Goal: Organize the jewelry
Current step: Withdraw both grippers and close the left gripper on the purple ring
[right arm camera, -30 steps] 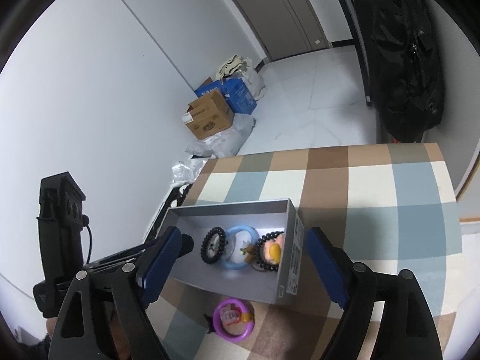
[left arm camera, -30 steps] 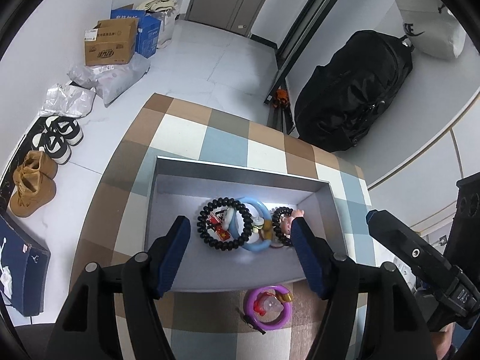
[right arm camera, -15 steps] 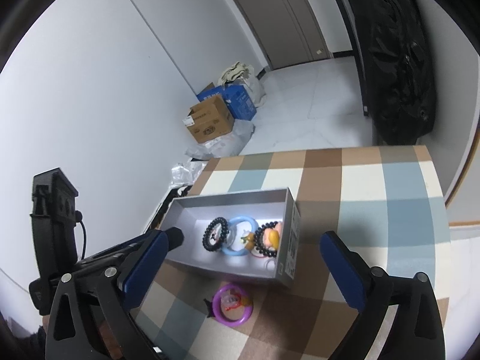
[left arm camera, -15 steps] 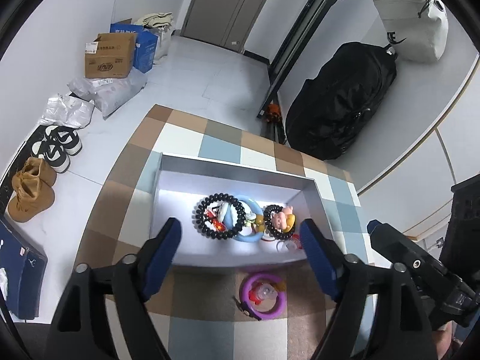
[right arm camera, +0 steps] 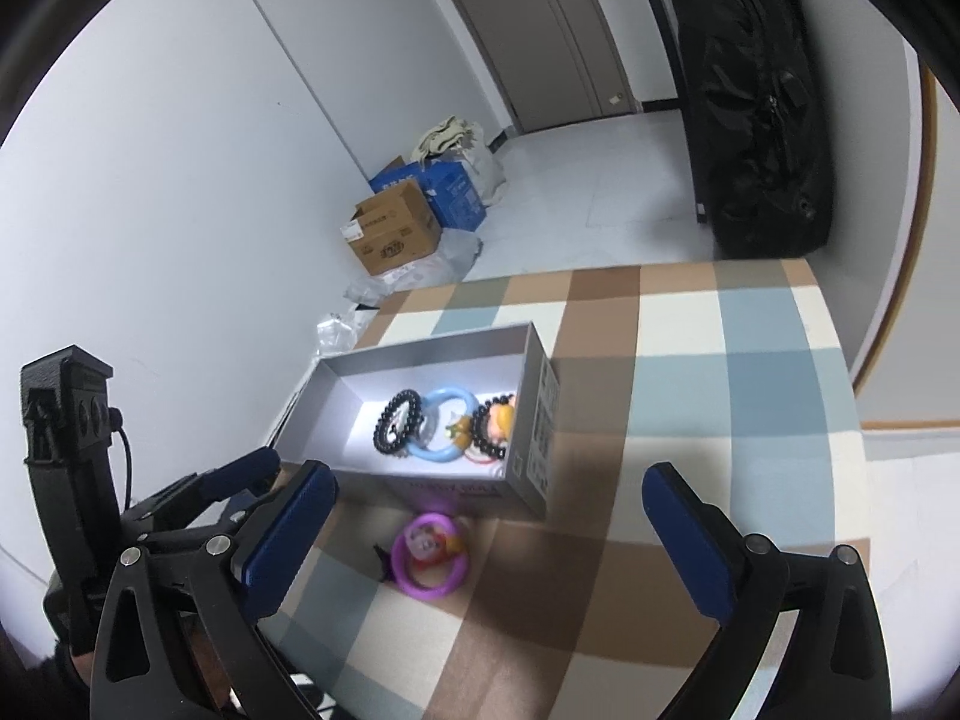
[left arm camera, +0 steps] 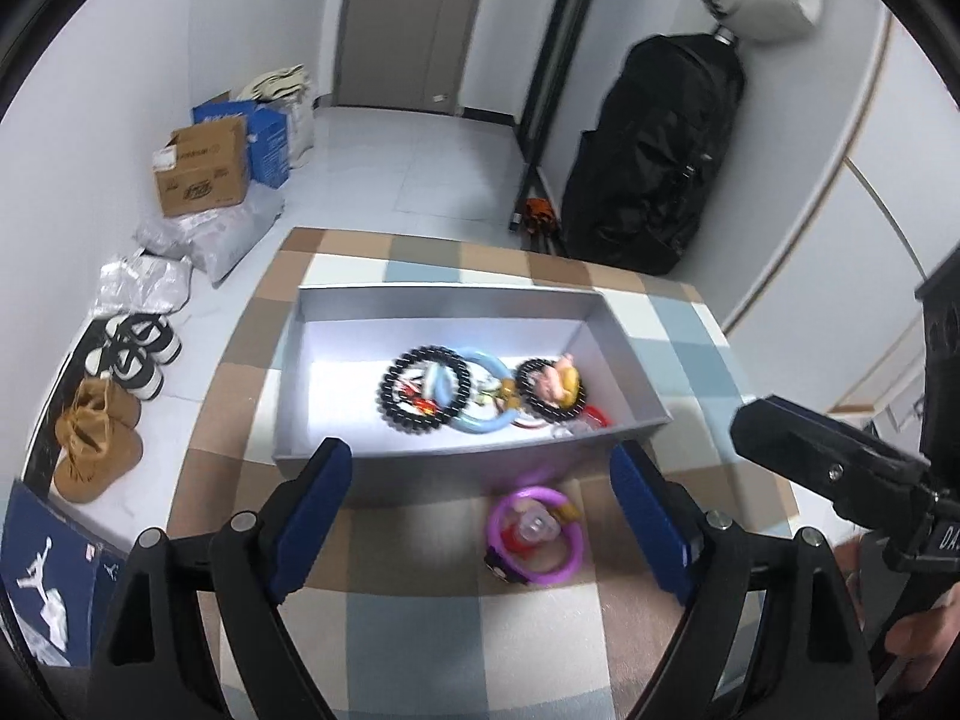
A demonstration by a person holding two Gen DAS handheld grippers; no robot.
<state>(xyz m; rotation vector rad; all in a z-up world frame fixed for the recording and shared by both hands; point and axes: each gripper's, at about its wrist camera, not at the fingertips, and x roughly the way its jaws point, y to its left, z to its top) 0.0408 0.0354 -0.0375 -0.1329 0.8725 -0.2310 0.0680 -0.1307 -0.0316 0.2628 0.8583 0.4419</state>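
A grey open box point(left arm camera: 312, 324) point(right arm camera: 534, 420) stands on the checked tablecloth. In it lie a large black bead bracelet point(left arm camera: 425, 388) point(right arm camera: 397, 422), a light blue ring point(left arm camera: 486, 390) point(right arm camera: 447, 426) and a small black bead bracelet with a pink and yellow charm point(left arm camera: 552, 390) point(right arm camera: 495, 423). A purple bracelet with a pink charm point(left arm camera: 536, 534) point(right arm camera: 429, 558) lies on the cloth in front of the box. My left gripper point(left arm camera: 480, 516) is open and empty above the box's near side. My right gripper point(right arm camera: 489, 534) is open and empty, to the right of the purple bracelet.
The checked tablecloth point(left arm camera: 420, 630) point(right arm camera: 720, 420) covers the table. On the floor beyond lie cardboard boxes point(left arm camera: 201, 168), plastic bags point(left arm camera: 222, 234), shoes point(left arm camera: 99, 438) and a black bag point(left arm camera: 654, 150) by the wall. The right gripper's body point(left arm camera: 840, 468) shows at the right edge.
Both grippers have drawn back and up from the box, so the box and purple bracelet look smaller. The left gripper's fingers no longer reach into the box. The jewelry has not moved.
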